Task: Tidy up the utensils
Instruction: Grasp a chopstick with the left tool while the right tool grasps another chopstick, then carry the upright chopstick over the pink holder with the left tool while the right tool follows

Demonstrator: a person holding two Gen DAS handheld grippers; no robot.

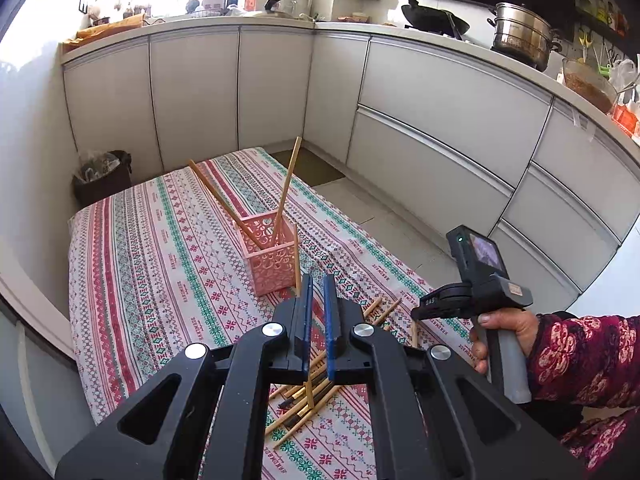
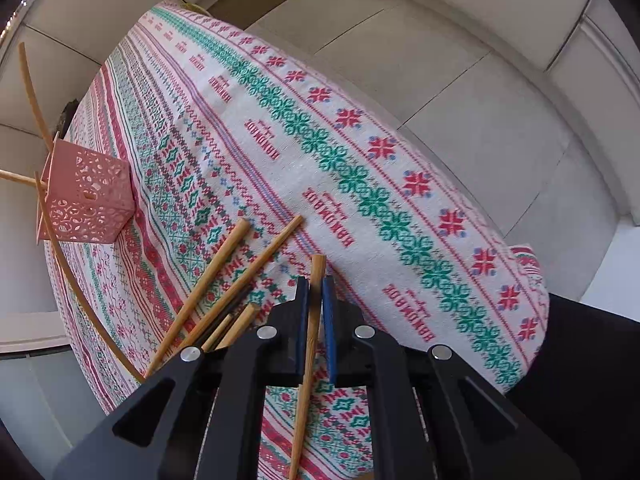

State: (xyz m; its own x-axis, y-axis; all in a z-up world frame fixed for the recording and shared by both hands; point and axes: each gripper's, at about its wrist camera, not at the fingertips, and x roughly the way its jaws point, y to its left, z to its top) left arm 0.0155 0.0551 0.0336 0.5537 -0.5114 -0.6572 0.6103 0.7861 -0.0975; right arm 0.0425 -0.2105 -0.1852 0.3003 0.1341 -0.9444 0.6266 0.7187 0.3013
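Note:
A pink cut-out basket [image 1: 268, 258] [image 2: 88, 196] stands on the patterned tablecloth [image 1: 160, 264] with two bamboo chopsticks [image 1: 286, 188] leaning out of it. Several loose chopsticks [image 1: 298, 408] [image 2: 224, 272] lie in a pile on the cloth near me. My left gripper [image 1: 318, 278] is shut on one chopstick [image 1: 297, 256], which stands upright just in front of the basket. My right gripper [image 2: 316, 280] [image 1: 418, 312], over the pile, is shut on another chopstick [image 2: 308, 360] that runs lengthwise between its blue pads. A hand [image 1: 504, 332] in a patterned sleeve holds the right gripper.
White kitchen cabinets [image 1: 440, 92] curve around the table's far and right sides. A dark bin [image 1: 102, 178] stands on the floor past the far left corner. A wok [image 1: 434, 16] and a steel pot [image 1: 520, 34] sit on the counter. The table's right edge [image 2: 472, 216] drops to the tiled floor.

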